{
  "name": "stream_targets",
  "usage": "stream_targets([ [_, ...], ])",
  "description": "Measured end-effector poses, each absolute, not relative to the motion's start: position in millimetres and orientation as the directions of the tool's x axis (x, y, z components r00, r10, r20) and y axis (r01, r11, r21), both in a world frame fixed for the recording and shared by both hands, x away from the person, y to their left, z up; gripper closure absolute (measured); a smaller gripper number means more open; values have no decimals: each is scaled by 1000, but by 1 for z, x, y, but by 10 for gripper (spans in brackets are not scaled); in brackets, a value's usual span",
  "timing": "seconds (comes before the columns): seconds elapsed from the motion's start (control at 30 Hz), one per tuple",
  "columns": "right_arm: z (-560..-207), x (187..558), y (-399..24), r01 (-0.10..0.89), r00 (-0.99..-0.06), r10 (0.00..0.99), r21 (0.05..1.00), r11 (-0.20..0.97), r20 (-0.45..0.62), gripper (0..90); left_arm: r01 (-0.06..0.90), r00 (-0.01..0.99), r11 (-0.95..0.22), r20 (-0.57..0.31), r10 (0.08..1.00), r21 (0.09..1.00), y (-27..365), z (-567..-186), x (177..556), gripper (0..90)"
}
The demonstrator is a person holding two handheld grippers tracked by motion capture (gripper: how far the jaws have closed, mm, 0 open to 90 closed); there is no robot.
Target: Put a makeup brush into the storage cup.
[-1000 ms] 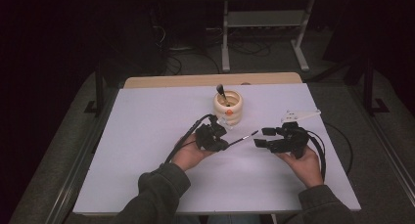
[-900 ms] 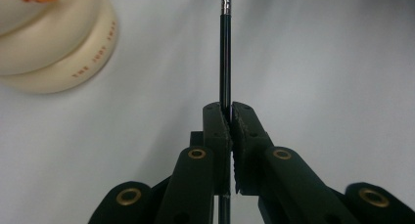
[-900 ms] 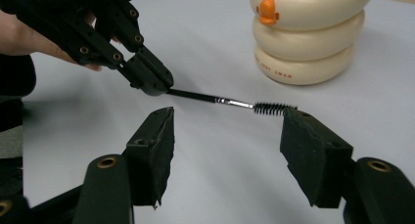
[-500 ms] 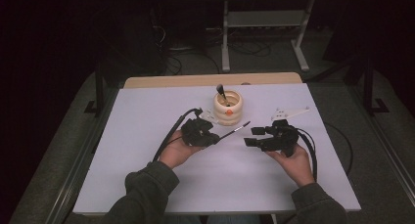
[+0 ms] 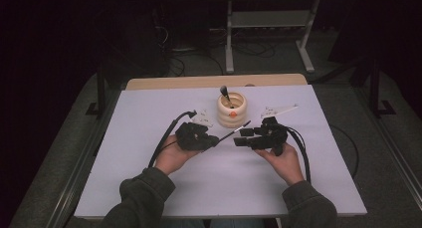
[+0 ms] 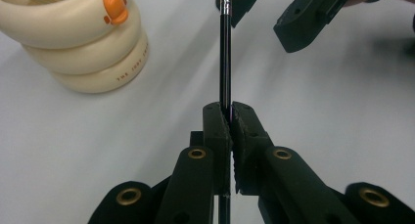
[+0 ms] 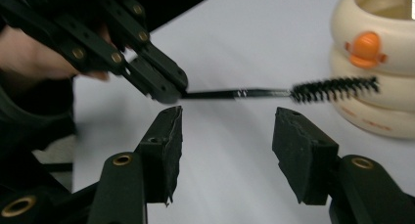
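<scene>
A cream ringed pot (image 5: 232, 108) with an orange beak stands mid-table, and a dark-handled tool (image 5: 225, 93) sticks up out of it. My left gripper (image 5: 215, 141) is shut on a thin black wand (image 5: 235, 133) whose bristled tip points toward the pot. In the left gripper view the wand (image 6: 224, 53) runs straight out from the gripper (image 6: 230, 116), past the pot (image 6: 83, 43). My right gripper (image 5: 239, 137) is open, just right of the wand. In the right gripper view the gripper (image 7: 225, 136) sits below the wand (image 7: 235, 93), whose bristles (image 7: 333, 88) lie before the pot (image 7: 377, 62).
The white table top (image 5: 149, 188) has a wooden strip (image 5: 214, 81) along its far edge. Black cables trail from the left gripper (image 5: 166, 136) and the right gripper (image 5: 343, 143). A metal stand (image 5: 268, 34) is on the floor behind the table.
Both hands have drifted left. The right gripper has come closer to the left one and to the wand that it holds.
</scene>
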State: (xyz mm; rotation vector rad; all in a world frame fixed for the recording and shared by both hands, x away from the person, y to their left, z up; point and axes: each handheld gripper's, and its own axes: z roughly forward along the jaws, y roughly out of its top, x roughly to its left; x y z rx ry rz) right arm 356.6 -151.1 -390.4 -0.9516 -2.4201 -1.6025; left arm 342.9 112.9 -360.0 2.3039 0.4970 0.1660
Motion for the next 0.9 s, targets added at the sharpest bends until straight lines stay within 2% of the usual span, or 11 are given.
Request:
stream_targets([
  [0.07, -390, 357, -148, 538, -804, 442, 802, 257, 398, 441, 300, 916, -635, -30, 399, 712, 114, -360, 343, 860],
  [0.23, -390, 362, -139, 543, -806, 416, 807, 235, 421, 525, 290, 917, -628, -22, 398, 723, 113, -364, 339, 860],
  [0.4, -391, 364, -141, 557, -801, 382, 806, 198, 460, 648, 287, 920, -626, -25, 392, 725, 112, -366, 339, 860],
  [0.53, -391, 365, -142, 561, -805, 340, 810, 172, 486, 799, 283, 922, -623, -28, 386, 730, 111, -368, 338, 860],
  [0.6, -391, 366, -141, 559, -813, 299, 813, 162, 500, 835, 276, 926, -631, -23, 378, 725, 110, -368, 337, 865],
  [0.9, -386, 363, -140, 552, -823, 283, 811, 192, 493, 846, 268, 937, -631, -46, 345, 728, 110, -368, 337, 837],
])
